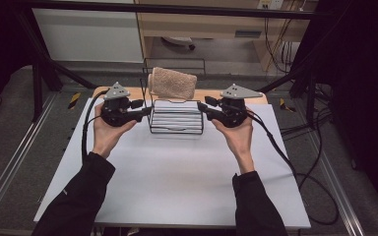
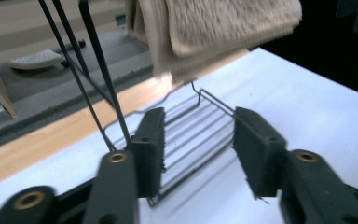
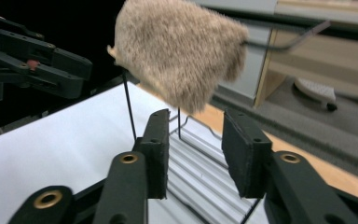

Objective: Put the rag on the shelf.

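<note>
High view puts a black wire rack (image 1: 176, 120) at the far middle of the white table top (image 1: 177, 172), and everything else is placed from that rack. A rolled beige towel (image 1: 171, 82) hangs over the rack's top bar, above its ribbed wire shelf; the towel's lower edge is clear of the shelf.

Just to the rack's left is the left gripper (image 1: 145, 112), held in the person's left hand (image 1: 106, 132), its jaws pointing inward at the rack's left end. In the left gripper view the two black pads stand apart, with the shelf's end wires lying between them and an upright wire crossing in front of the left pad; neither pad is seen pressing on the wire, so the claw is open.

Just to the rack's right is the right gripper (image 1: 204, 109), in the right hand (image 1: 238, 137), pointing at the rack's right end. The right gripper view shows its pads parted as well, the shelf's end showing in the gap with nothing clamped.

Beyond the rack lies a wooden edge (image 1: 128, 92) of the table.
</note>
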`<state>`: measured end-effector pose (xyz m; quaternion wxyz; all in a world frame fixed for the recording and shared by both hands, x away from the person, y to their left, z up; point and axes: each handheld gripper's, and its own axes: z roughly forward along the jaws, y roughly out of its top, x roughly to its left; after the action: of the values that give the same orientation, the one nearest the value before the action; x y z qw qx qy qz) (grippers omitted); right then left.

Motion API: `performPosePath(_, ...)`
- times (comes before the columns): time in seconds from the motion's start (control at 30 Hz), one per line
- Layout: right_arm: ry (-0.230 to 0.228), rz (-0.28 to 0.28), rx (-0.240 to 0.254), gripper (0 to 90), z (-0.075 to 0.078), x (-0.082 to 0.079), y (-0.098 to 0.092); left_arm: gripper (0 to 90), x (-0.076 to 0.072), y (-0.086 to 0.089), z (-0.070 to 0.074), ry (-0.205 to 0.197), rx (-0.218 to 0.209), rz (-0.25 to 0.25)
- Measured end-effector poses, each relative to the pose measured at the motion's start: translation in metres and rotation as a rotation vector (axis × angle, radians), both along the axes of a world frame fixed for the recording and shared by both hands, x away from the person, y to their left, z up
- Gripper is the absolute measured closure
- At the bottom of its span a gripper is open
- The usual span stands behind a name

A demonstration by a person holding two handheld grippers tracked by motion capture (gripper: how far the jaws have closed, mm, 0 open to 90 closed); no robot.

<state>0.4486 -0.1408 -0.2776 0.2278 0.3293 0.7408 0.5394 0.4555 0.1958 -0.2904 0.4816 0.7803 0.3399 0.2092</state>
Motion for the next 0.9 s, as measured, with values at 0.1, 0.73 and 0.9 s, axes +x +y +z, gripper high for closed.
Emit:
performPosePath(0.1,0.023,-0.005,0.009,51.7,-0.006,-0.006,-0.009,43.9,-0.006,0.006,-0.010,0.010,0.025,-0.008)
performPosePath(0.73,0.203,-0.040,-0.001,9.5,-0.072,-0.029,-0.065,12.1,-0.041,0.049,-0.080,0.099,0.026,0.034)
performPosePath(0.9,0.241,-0.037,-0.004,4.0,-0.096,-0.037,-0.074,10.6,-0.052,0.057,-0.097,0.125,0.035,0.044)
